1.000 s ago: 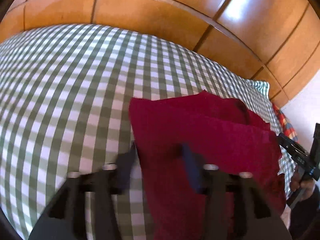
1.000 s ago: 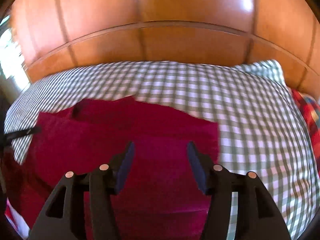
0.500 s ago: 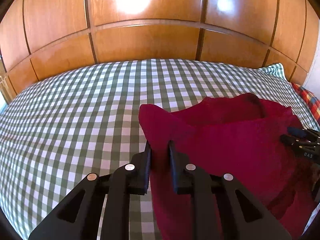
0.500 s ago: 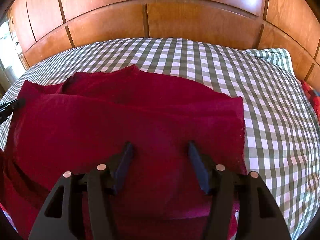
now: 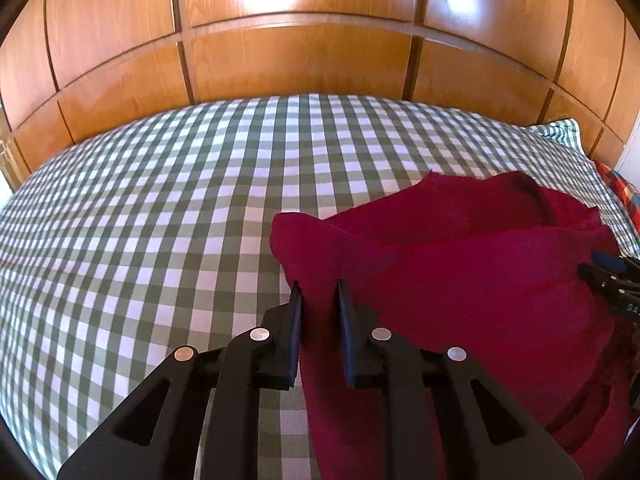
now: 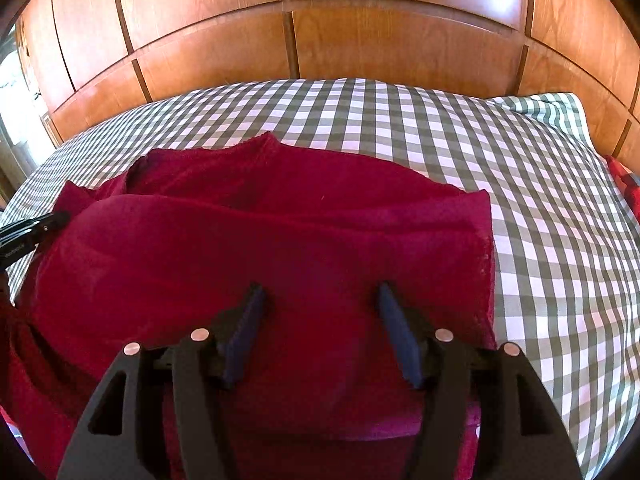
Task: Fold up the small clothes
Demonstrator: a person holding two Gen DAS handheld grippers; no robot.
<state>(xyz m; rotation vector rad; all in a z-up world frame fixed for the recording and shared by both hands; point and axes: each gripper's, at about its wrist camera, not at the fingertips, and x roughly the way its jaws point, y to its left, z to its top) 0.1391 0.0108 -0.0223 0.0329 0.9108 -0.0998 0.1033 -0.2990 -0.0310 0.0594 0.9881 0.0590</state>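
A dark red garment (image 5: 460, 280) lies on a green-and-white checked bed (image 5: 160, 220), its near half folded toward the far half. My left gripper (image 5: 319, 286) is closed down on the garment's left edge, with red cloth pinched between the fingers. In the right wrist view the same garment (image 6: 280, 240) fills the middle. My right gripper (image 6: 320, 292) is open wide and hovers over the cloth near its right edge, holding nothing. The left gripper's tip (image 6: 36, 228) shows at the far left there; the right gripper's tip (image 5: 612, 276) shows at the far right of the left wrist view.
A wooden panelled headboard (image 5: 300, 60) runs along the far side of the bed. A checked pillow (image 6: 548, 112) lies at the far right. A red patterned cloth (image 5: 622, 196) lies at the right edge of the bed.
My left gripper has shut on the garment's left edge and lifted it forward. My right gripper stayed open and moved in over the cloth.
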